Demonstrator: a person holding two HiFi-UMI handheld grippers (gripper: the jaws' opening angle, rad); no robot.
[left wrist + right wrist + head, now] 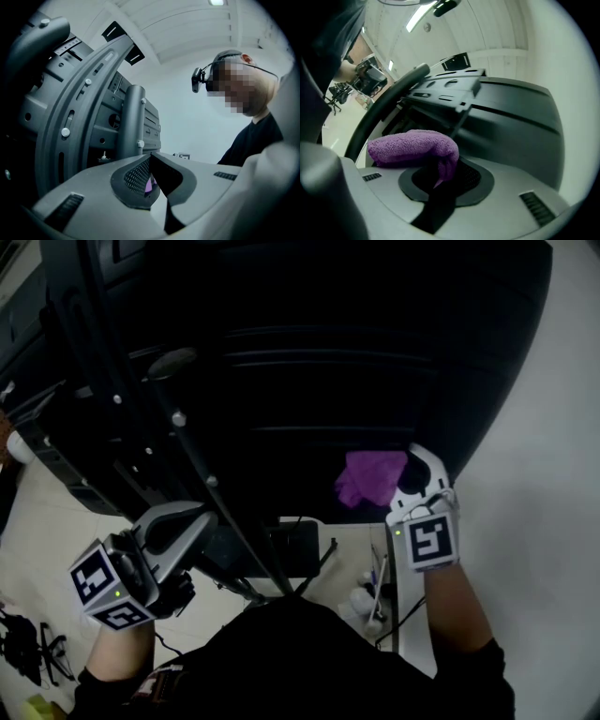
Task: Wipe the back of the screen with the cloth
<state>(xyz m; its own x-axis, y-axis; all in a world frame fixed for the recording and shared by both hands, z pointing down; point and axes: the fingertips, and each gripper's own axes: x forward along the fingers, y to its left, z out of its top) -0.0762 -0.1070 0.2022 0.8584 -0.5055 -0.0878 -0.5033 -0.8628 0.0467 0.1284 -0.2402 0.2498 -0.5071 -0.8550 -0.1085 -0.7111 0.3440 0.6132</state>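
The left gripper [192,526] had its jaws together beside the stand's curved arm [70,122] (only its own view showed this). The right gripper [412,474] was clamped on the purple cloth [412,146], which bulged leftward past its tips against the screen's dark back [375,352].

1. You hold two grippers: your left gripper [183,521] and your right gripper [419,470].
2. You have one purple cloth [370,476].
3. You have one big black screen [375,352] in front of you.
4. You can see two marker cubes: the left cube [105,585] and the right cube [429,540].
5. You can see one curved grey arm [70,122] too.
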